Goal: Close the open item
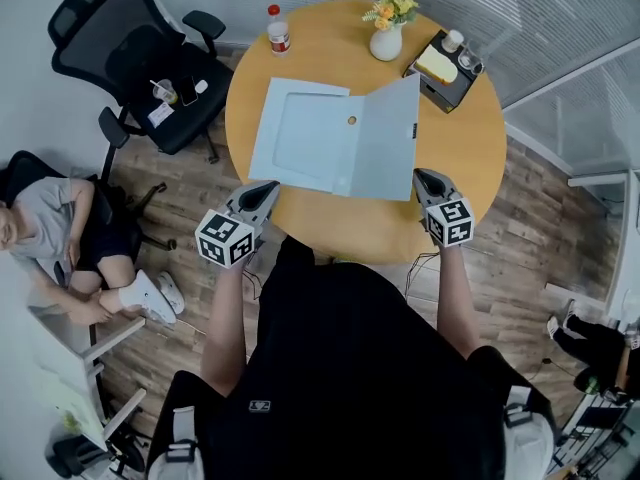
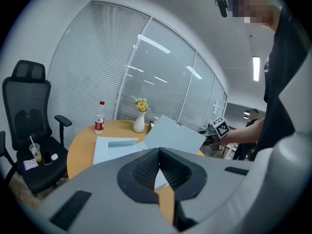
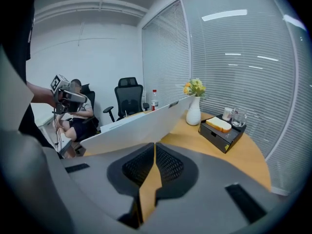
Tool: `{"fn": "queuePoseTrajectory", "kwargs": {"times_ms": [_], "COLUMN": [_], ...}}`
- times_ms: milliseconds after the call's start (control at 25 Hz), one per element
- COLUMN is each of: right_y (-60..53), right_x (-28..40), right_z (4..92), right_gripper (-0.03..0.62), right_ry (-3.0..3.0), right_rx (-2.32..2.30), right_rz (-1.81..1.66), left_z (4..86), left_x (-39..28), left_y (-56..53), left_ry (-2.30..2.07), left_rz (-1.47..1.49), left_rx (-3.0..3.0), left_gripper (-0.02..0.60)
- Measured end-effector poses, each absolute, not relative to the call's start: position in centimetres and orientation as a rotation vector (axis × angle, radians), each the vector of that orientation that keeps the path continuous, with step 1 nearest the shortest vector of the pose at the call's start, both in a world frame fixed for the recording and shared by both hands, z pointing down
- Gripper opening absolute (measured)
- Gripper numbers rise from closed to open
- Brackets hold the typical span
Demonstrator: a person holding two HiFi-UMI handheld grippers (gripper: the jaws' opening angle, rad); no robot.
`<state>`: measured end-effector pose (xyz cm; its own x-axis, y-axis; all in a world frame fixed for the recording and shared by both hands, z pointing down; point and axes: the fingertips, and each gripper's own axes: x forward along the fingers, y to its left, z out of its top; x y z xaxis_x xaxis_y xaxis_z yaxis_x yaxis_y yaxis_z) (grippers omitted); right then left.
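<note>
The blue folder point(image 1: 330, 138) lies open on the round counter point(image 1: 470, 138), right flap half up. Left tongs point(image 1: 264, 195) and right tongs point(image 1: 429, 181) are pressed together, empty, likely for pushing it shut.

Bright, even office lighting through fisheye optics.
Ceiling strip light point(image 2: 256, 68) glows at 2 o'clock; both gripper views darken and bend at their rims; shadows are soft.

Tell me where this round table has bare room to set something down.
The widest bare wood is on the table right of the open folder, nearer than the black tray. A narrower strip runs along the near rim. The far edge is crowded: bottle, vase, tray.
</note>
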<state>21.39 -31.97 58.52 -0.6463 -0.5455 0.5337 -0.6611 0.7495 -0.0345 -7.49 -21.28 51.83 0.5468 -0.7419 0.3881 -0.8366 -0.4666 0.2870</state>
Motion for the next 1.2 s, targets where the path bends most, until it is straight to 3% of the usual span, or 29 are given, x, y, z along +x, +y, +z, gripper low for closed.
{"fn": "queuePoseTrajectory", "kwargs": {"times_ms": [360, 680, 840, 1200], "right_y": [-37.9, -41.4, -42.4, -43.2], "right_x": [19.8, 18.3, 17.6, 15.3], "right_z": [59.1, 59.1, 58.5, 57.7], "right_gripper": [0.010, 0.011, 0.009, 0.010], "right_ry": [-2.369, -2.355, -2.361, -2.406], "right_rx": [1.085, 1.134, 1.143, 1.165], "right_rz": [0.363, 0.378, 0.367, 0.377], "left_z": [53.6, 59.7, 62.0, 66.1], "left_x": [-14.3, -17.7, -18.9, -18.1], "left_y": [-26.0, -26.3, -26.3, -26.5], "left_ry": [-1.223, -1.115, -1.062, -0.849], "left_rz": [0.237, 0.459, 0.536, 0.609], "left_rx": [2.349, 2.292, 2.266, 2.246], "left_gripper": [0.006, 0.011, 0.137, 0.212]}}
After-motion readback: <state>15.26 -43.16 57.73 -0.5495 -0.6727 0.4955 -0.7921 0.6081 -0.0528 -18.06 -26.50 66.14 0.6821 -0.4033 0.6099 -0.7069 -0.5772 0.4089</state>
